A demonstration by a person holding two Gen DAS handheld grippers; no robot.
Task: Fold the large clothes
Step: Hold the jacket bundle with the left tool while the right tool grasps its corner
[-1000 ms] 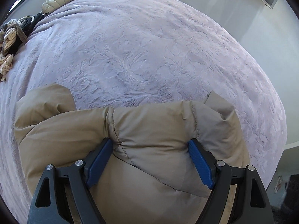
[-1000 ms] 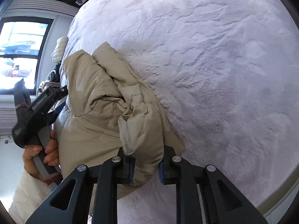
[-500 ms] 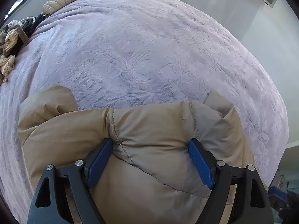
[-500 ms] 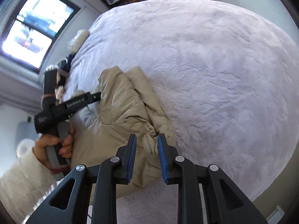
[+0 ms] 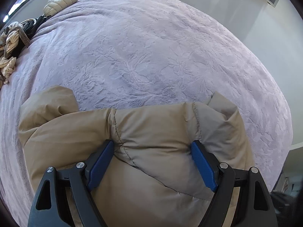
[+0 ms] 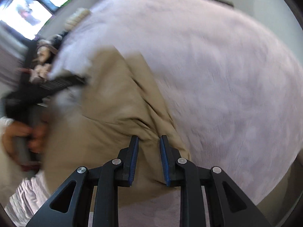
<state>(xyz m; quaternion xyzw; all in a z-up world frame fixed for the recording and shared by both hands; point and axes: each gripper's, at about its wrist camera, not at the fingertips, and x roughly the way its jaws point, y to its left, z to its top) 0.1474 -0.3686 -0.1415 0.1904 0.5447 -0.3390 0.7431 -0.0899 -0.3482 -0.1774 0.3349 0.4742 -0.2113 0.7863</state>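
A puffy tan jacket [image 5: 151, 124] lies bunched on the near part of a lilac bed cover [image 5: 151, 47]. My left gripper [image 5: 152, 143] stands wide, its blue pads pressed into both sides of a thick padded fold. The right wrist view is blurred. There the jacket [image 6: 113, 104] spreads left of centre, and creases run into the narrow gap of my right gripper [image 6: 149, 139], which pinches the cloth at its tips. A hand [image 6: 28, 134] holds the left gripper [image 6: 47, 87] at the jacket's far side.
A pile of striped and dark clothes [image 5: 13, 43] and a cream quilted piece [image 5: 60, 1] lie at the bed's far left. A window [image 6: 28, 13] is behind them. The bed cover [image 6: 227, 75] drops off at the right, by a pale wall.
The right gripper has risen and rolled, drawing its pinch of jacket up, and its view has swung toward the window. The left gripper and its fold have stayed put.
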